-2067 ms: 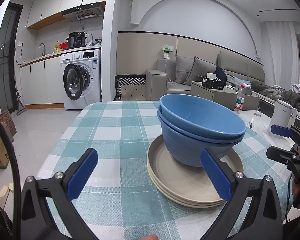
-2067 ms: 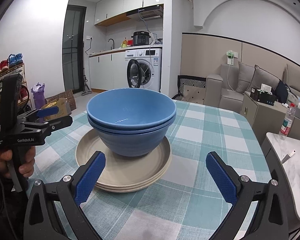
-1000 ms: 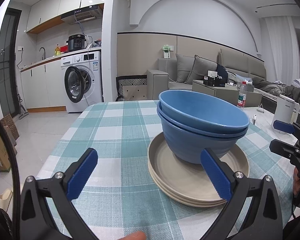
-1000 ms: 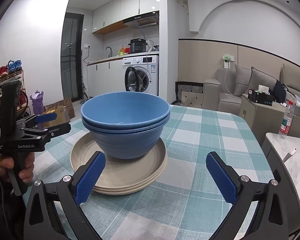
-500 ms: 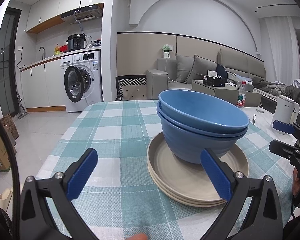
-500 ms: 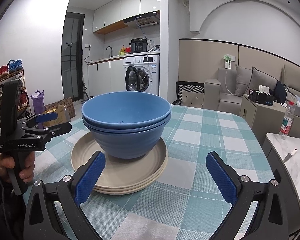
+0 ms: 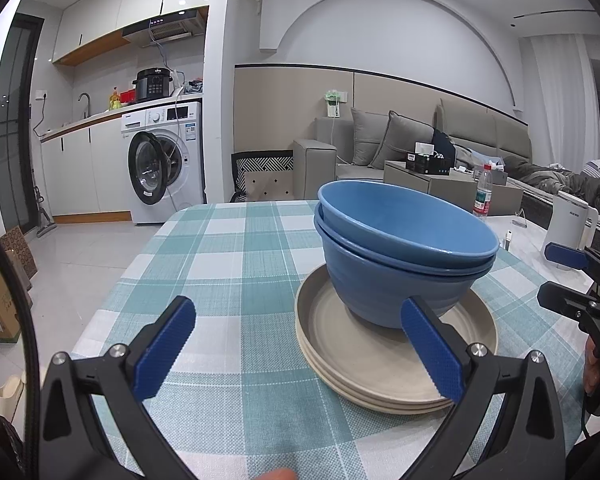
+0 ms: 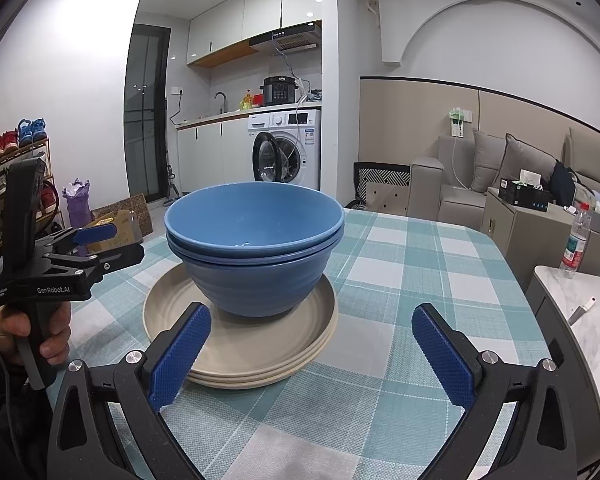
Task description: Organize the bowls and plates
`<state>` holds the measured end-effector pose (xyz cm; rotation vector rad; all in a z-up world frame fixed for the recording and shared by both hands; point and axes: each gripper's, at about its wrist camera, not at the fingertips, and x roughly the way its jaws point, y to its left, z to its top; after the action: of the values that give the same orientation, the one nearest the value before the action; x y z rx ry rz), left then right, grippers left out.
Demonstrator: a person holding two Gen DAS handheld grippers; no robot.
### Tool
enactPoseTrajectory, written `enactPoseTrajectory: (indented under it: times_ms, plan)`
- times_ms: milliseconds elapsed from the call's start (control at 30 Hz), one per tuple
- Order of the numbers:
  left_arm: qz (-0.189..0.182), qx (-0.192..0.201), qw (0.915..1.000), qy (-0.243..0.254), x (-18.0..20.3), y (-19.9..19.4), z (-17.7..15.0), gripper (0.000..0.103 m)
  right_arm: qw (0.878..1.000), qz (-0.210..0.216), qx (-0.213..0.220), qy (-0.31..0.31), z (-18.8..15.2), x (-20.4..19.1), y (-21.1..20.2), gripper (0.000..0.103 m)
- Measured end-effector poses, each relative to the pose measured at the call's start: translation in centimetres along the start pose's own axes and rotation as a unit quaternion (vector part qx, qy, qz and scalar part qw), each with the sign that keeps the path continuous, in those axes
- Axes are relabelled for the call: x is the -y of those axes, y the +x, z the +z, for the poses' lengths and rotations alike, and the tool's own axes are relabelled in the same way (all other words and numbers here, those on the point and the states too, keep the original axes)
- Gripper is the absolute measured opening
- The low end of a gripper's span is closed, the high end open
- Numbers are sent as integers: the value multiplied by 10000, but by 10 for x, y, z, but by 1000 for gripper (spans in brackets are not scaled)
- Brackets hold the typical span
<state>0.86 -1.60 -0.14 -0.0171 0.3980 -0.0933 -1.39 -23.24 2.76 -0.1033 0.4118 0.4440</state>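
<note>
Saw two blue bowls nested one inside the other, upright, on top of a stack of beige plates, the whole pile near the middle of a table under a teal-and-white checked tablecloth. Counted three plate rims in the stack, as far as the edges showed. Found the left gripper spread wide and empty, low over the cloth, with one of its blue pads clear of the pile and the other overlapping the plates in the view; could not tell any touch there. Found the right gripper likewise wide and holding nothing, facing the pile from another side, both pads apart from bowls and plates. Noted, from the right wrist view, a hand wrapped round the black handle of the left tool, beside the plates. Noted a washing machine with its door ajar behind the table, and a white kettle and a water bottle off to the side.
</note>
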Motion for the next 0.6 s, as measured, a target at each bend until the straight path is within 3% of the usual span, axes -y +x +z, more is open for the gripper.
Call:
enactPoseTrajectory:
  times_ms: [600]
  plan:
    - [-11,-4,10000,1,-1,0,1,103,10000,4,-6,3,0,0,1,103]
